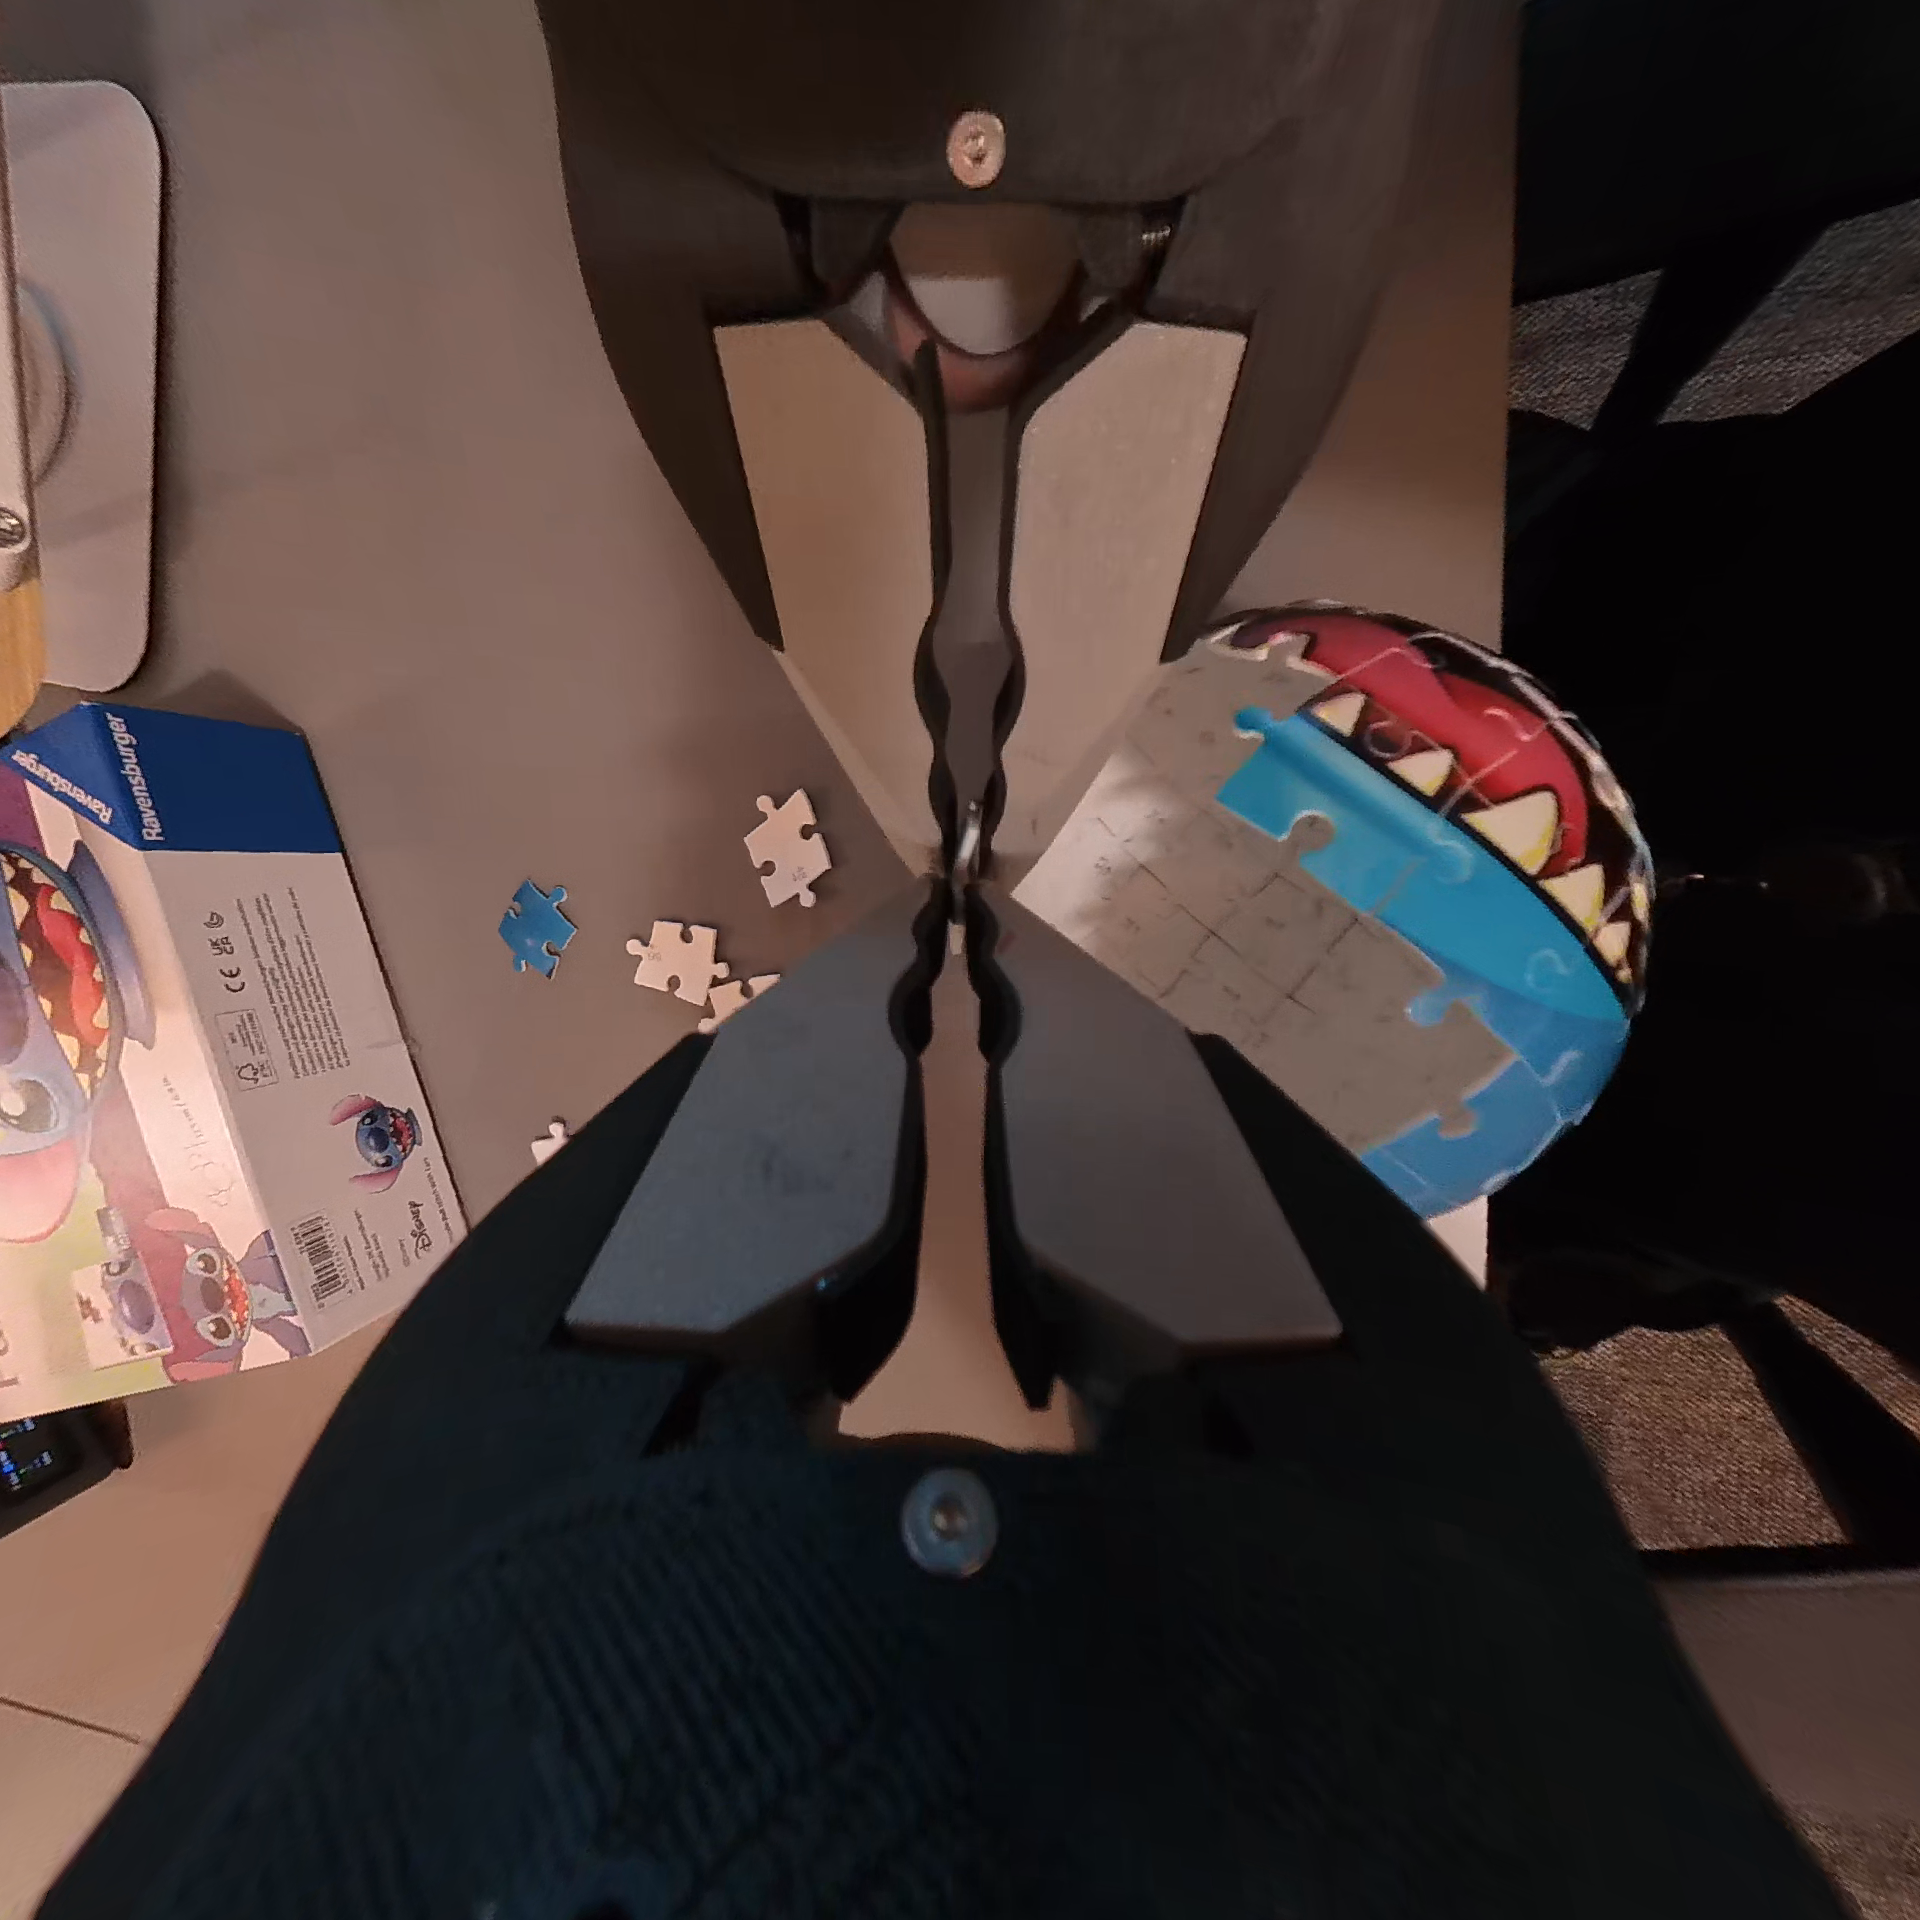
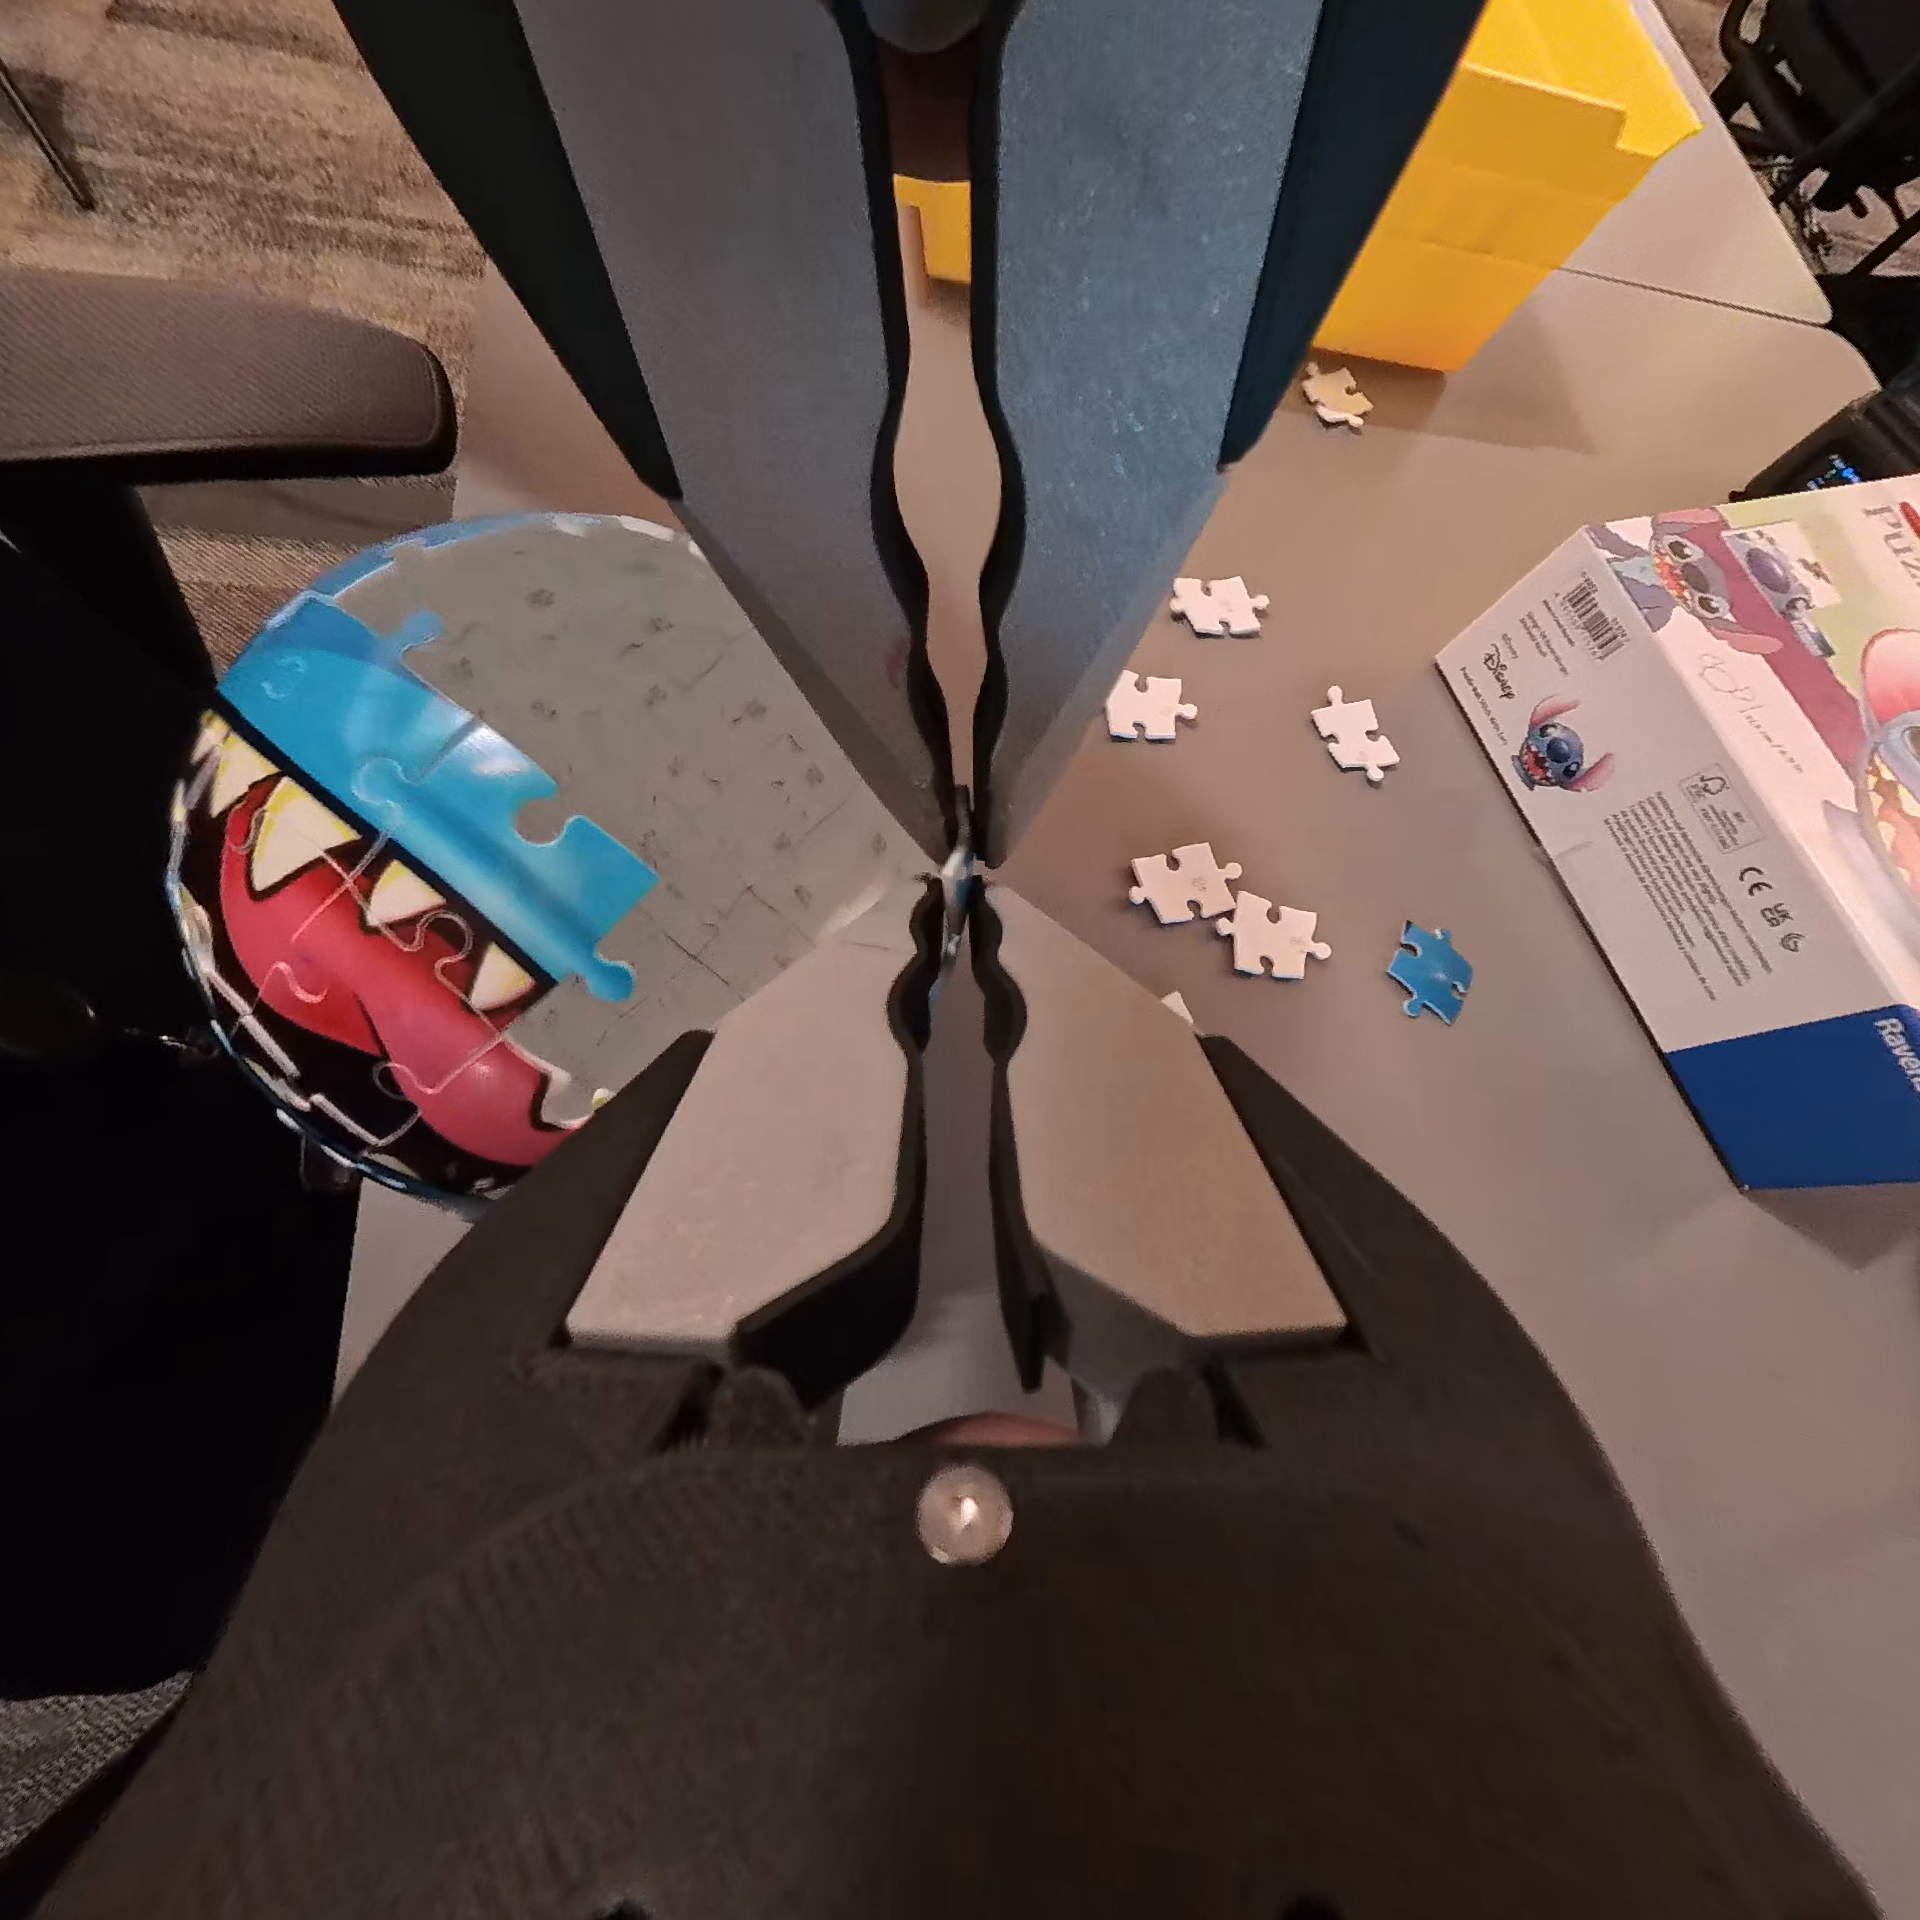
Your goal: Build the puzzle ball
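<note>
The half-built puzzle ball [image 1: 1403, 904] lies at the table's edge, blue with a red toothed mouth, its open side showing grey piece backs; it also shows in the right wrist view [image 2: 416, 852]. My left gripper [image 1: 956, 920] and my right gripper [image 2: 954, 920] meet tip to tip just beside the ball. Both are shut on one small puzzle piece [image 2: 954, 891], seen edge-on between the tips, blue on one side. The right gripper [image 1: 968, 842] faces me in the left wrist view, the left gripper [image 2: 966, 821] in the right wrist view.
Several loose pieces lie face down [image 2: 1184, 883], with one blue piece [image 2: 1432, 971] face up [image 1: 535, 927]. The puzzle box [image 1: 208, 1039] [image 2: 1714, 810] lies beyond them. A yellow bin [image 2: 1475, 208] stands at the far end. A chair [image 2: 208, 384] is beside the ball.
</note>
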A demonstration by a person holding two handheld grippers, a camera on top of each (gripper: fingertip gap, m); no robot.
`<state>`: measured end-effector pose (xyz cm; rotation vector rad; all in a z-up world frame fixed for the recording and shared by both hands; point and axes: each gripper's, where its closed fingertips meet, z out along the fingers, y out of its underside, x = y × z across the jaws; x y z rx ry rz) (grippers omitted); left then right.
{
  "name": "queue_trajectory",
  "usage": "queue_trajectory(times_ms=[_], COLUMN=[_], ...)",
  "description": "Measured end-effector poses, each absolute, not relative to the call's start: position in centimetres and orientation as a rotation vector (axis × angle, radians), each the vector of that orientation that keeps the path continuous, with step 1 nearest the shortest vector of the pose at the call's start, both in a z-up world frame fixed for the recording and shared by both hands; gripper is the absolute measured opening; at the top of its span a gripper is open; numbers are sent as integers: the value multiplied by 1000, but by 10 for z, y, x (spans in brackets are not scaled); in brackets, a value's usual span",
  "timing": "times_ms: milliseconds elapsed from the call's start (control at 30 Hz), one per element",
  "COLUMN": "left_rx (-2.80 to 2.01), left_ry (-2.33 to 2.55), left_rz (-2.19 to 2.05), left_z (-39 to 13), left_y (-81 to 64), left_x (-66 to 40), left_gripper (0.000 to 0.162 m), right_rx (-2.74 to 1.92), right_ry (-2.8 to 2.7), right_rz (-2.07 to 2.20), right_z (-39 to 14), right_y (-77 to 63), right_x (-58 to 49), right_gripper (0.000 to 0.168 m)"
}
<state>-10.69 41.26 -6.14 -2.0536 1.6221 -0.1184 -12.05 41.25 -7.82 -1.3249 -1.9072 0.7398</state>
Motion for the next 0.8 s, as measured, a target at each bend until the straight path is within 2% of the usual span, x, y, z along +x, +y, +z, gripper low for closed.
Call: queue_trajectory(times_ms=[567, 667, 800], left_rx=[-2082, -2093, -2086], left_ry=[1604, 1562, 1483], left_rz=[-100, -105, -129], left_z=[-64, -60, -45], left_y=[415, 418, 421], left_x=[-109, -114, -127], left_gripper=[1, 18, 28], right_rx=[-1323, -1320, -1323], right_ry=[-1920, -1919, -1922], right_rz=[668, 654, 598], right_z=[-76, -74, -75], right_y=[417, 417, 424], right_x=[-119, -118, -114], right_gripper=[0, 0, 0])
